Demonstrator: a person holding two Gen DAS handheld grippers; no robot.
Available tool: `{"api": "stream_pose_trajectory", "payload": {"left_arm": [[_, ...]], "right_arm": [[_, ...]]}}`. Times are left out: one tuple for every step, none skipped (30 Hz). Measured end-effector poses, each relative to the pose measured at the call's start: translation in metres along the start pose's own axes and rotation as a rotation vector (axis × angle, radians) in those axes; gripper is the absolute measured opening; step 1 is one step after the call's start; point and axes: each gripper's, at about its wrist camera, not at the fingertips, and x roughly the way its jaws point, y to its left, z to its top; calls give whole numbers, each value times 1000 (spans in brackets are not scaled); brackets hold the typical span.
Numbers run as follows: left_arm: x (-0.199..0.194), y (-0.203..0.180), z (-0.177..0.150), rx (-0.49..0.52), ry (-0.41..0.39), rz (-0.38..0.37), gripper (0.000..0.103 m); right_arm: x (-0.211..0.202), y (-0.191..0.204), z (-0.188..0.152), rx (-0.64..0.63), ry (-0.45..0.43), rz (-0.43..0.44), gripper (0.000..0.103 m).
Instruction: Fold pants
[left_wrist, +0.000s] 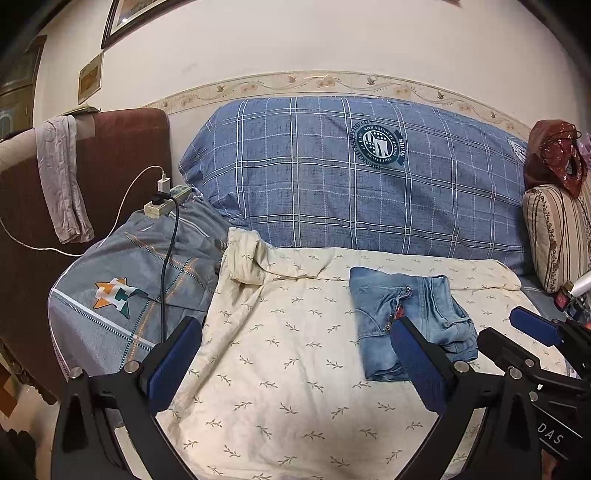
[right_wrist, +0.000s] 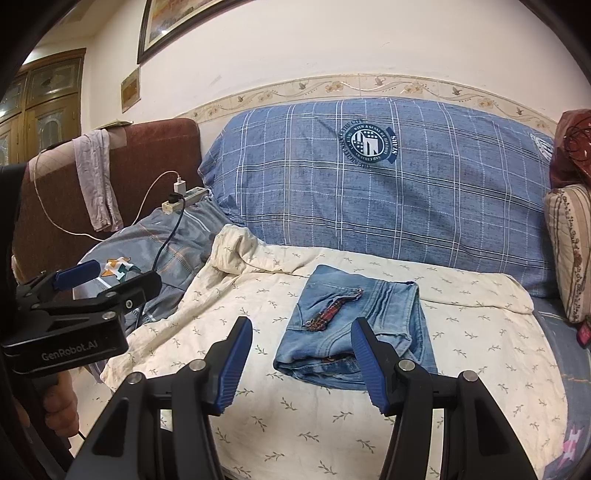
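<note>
Power strip (left_wrist: 168, 201) beside blue pillow (left_wrist: 351, 173).

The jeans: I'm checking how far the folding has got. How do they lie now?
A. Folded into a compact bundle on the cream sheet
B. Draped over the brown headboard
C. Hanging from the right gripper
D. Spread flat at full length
A: the jeans lie folded into a compact bundle on the cream sheet, with both grippers open and empty.

Folded pants (right_wrist: 354, 325) lie on the sheet (right_wrist: 258, 406), frame centre. Big pillow (right_wrist: 388, 192) stands behind them against the wall. Power strip (right_wrist: 184, 197) sits on a second pillow (left_wrist: 122, 291) at left. Striped cushion (right_wrist: 569, 251) at right edge.
</note>
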Motion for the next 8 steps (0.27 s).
{"api": "stream_pose_trajectory", "payload": {"left_arm": [[1, 1, 1, 0, -1, -3, 102], [2, 1, 2, -1, -2, -5, 102], [3, 2, 3, -3, -4, -9, 102], [4, 2, 4, -3, -7, -16, 102], [6, 2, 7, -3, -14, -31, 102], [7, 2, 8, -2, -19, -43, 102], [11, 0, 10, 5, -21, -55, 102], [14, -1, 12, 10, -19, -55, 102]], "right_arm": [[1, 1, 1, -2, 0, 1, 60], [3, 2, 3, -4, 0, 3, 60], [5, 2, 4, -3, -1, 6, 60], [8, 2, 6, 1, 0, 11, 60], [11, 1, 8, 7, 1, 17, 60], [14, 1, 10, 15, 3, 24, 60], [18, 0, 11, 21, 5, 28, 60], [21, -1, 12, 24, 7, 30, 60]]}}
